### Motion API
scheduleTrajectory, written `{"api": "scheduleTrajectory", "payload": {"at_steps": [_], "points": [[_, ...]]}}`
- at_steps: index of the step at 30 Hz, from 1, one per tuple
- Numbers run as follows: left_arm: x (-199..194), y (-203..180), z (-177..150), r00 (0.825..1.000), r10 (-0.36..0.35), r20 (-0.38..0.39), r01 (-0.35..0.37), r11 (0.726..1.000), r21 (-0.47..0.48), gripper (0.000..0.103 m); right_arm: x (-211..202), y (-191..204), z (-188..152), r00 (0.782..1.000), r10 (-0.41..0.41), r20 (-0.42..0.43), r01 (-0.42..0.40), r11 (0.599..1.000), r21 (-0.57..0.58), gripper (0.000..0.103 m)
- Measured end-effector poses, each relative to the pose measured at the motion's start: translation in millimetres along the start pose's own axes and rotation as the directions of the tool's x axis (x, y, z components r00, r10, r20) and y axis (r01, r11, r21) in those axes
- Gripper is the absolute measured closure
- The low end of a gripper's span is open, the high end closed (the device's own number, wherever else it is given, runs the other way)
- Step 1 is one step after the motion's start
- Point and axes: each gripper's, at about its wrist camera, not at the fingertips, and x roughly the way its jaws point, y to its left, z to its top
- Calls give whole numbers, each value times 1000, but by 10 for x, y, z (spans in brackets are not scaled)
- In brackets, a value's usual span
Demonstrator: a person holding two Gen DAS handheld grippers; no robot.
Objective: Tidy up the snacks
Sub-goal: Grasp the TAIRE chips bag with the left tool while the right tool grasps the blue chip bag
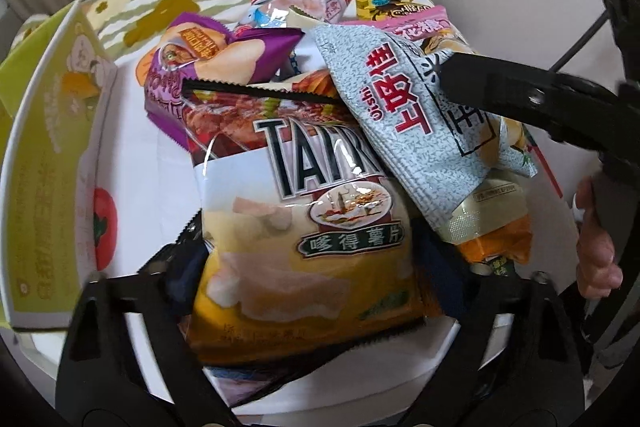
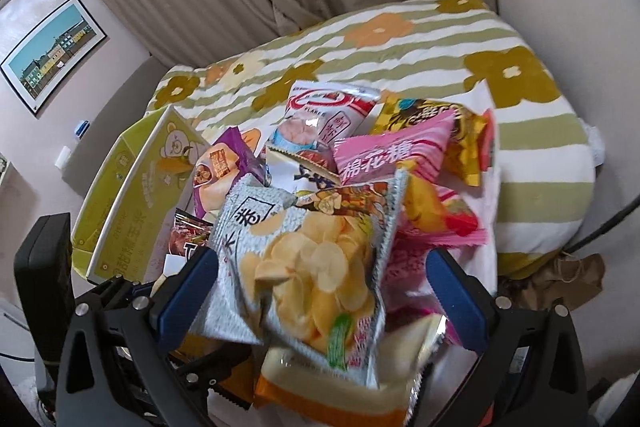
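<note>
Left wrist view. The left gripper (image 1: 308,291) sits at the bottom of the frame, fingers set wide on either side of the Taiki chip bag (image 1: 304,227). The bag fills the gap between them, but whether the pads press its sides cannot be told: the bag covers them. Its lower edge is lost behind the gripper body. At centre right the grey speckled bag (image 1: 404,123) lies tilted over the chip bag's upper right corner. The right gripper (image 1: 500,87) reaches in from the right edge, one black finger lying on that grey bag; its second finger is hidden. A purple packet (image 1: 192,67) lies upper left of centre, partly under the chip bag. A green-and-white box (image 1: 52,163) stands along the left edge, cut off by the frame. A hand (image 1: 596,247) shows at the right edge.

Right wrist view. The right gripper (image 2: 320,291) is at bottom centre, blue pads (image 2: 188,291) wide apart; the grey speckled bag (image 2: 312,255) hangs between them, touching the left pad, apart from the right. Grip uncertain. A pink packet (image 2: 392,151) and a red-and-white packet (image 2: 324,115) lie above centre among the pile, each overlapped. An orange-and-white packet (image 2: 336,383) at the bottom is blurred. The flowered striped bedcover (image 2: 440,39) fills the upper right.
</note>
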Motion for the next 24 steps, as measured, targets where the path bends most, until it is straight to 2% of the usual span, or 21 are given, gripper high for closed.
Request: {"api": "scheduleTrajectory", "payload": {"at_steps": [2, 5, 11, 12, 13, 16, 21, 24], "points": [[55, 10, -7, 1000, -6, -22, 6, 1000, 1, 26, 52, -20, 16, 1000, 14, -11, -14, 1000, -1, 0], [53, 84, 2, 1000, -29, -11, 28, 999, -23, 36, 135, -7, 29, 999, 30, -25, -31, 999, -8, 0], [34, 106, 6, 999, -41, -6, 40, 999, -29, 39, 252, -29, 28, 998, 48, -51, -49, 999, -12, 1], [22, 92, -3, 999, -37, -6, 36, 999, -26, 39, 258, -22, 20, 997, 57, -51, -58, 998, -15, 5], [15, 82, -3, 1000, -31, -6, 31, 999, -23, 39, 262, -6, 23, 996, 65, -54, -66, 998, -18, 16], [-9, 67, -15, 999, -32, -3, 32, 999, -28, 39, 243, 10, 11, 996, 70, -53, -72, 997, -27, 24], [-102, 85, -38, 999, -33, 10, 34, 999, -34, 40, 151, 5, 3, 996, 86, -36, -87, 996, -19, 31], [-174, 88, -37, 999, -36, 20, 37, 999, -32, 40, 7, 30, 16, 995, 97, 5, -97, 995, -16, 32]]}}
